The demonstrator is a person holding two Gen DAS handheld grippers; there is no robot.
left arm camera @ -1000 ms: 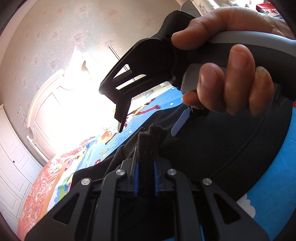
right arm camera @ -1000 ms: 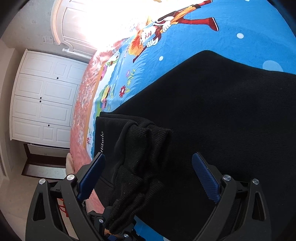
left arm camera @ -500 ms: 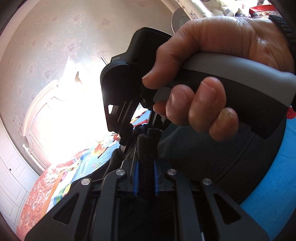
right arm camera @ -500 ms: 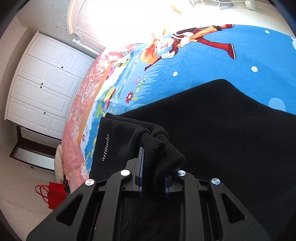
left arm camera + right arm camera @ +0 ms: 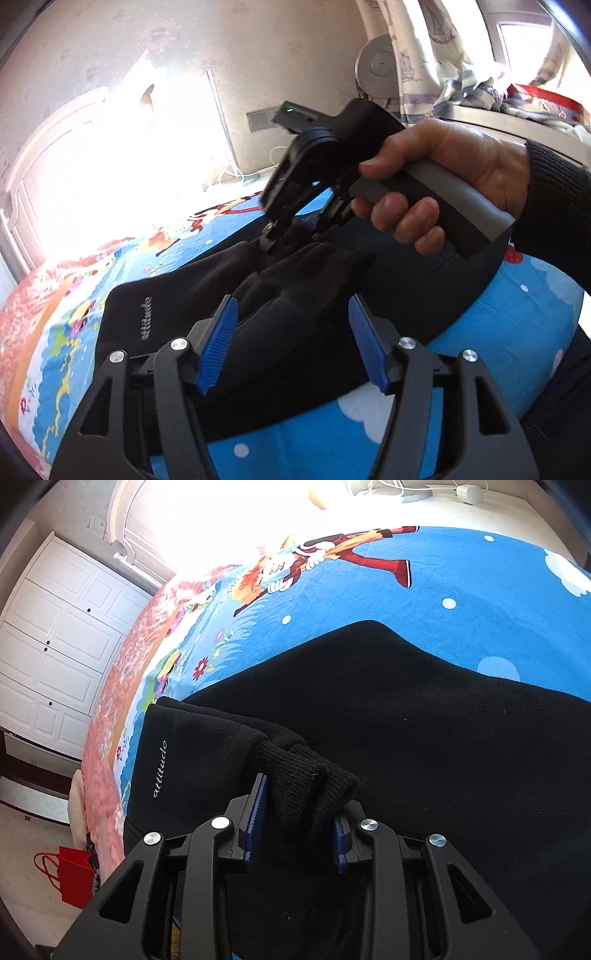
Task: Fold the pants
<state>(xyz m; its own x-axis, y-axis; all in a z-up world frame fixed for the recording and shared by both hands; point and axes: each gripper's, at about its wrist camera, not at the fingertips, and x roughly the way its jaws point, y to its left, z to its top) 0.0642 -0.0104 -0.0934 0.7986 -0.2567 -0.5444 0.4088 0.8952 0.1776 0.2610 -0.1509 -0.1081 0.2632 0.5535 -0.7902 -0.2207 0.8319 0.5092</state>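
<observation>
Left gripper just spread, clear of black pants on bed; right gripper pinching ribbed cuff, jaws eased wider.

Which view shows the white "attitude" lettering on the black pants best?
The right wrist view: the white "attitude" lettering sits large, sharp and well lit on the black knit pants. The left wrist view shows it smaller and blurrier.

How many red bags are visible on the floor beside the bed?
1. The red bag stands on the floor at the lower left of the right wrist view, beside the bed. Others may be hidden behind the bed.
</observation>
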